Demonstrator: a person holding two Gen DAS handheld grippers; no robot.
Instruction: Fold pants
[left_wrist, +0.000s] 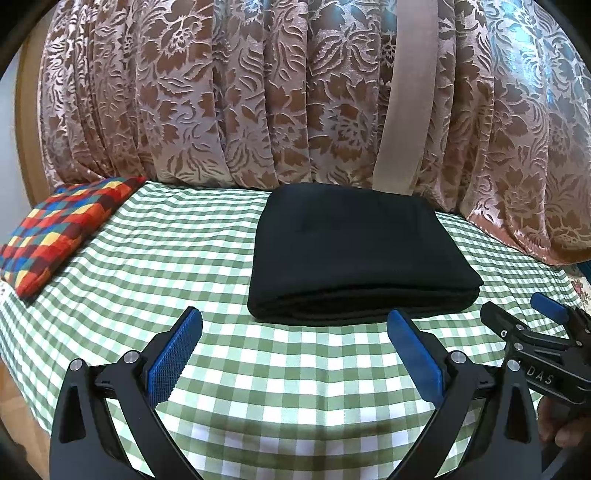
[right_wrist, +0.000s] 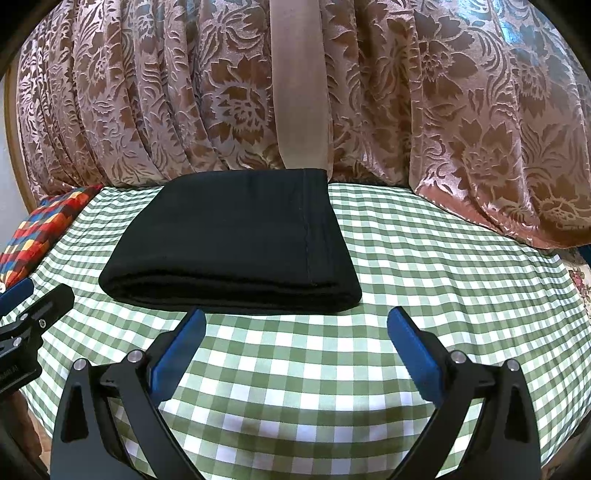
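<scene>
Floral curtain (left_wrist: 258, 92) behind, green checked tablecloth (left_wrist: 295, 369) up front. Black pants (left_wrist: 354, 254) sit folded mid-table, long side running left-right, just ahead of both grippers. Left gripper (left_wrist: 294, 343) and right gripper (right_wrist: 296, 343) are spread wide, holding nothing; the right looks slightly nearer.

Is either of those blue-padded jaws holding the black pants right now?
No. The folded black pants lie alone on the checked cloth, and both the left gripper and right gripper stand open short of them.

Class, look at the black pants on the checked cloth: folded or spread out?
Folded. The black pants lie as a compact rectangle with stacked layers showing along the near edge. Both grippers, left and right, are open and clear.
</scene>
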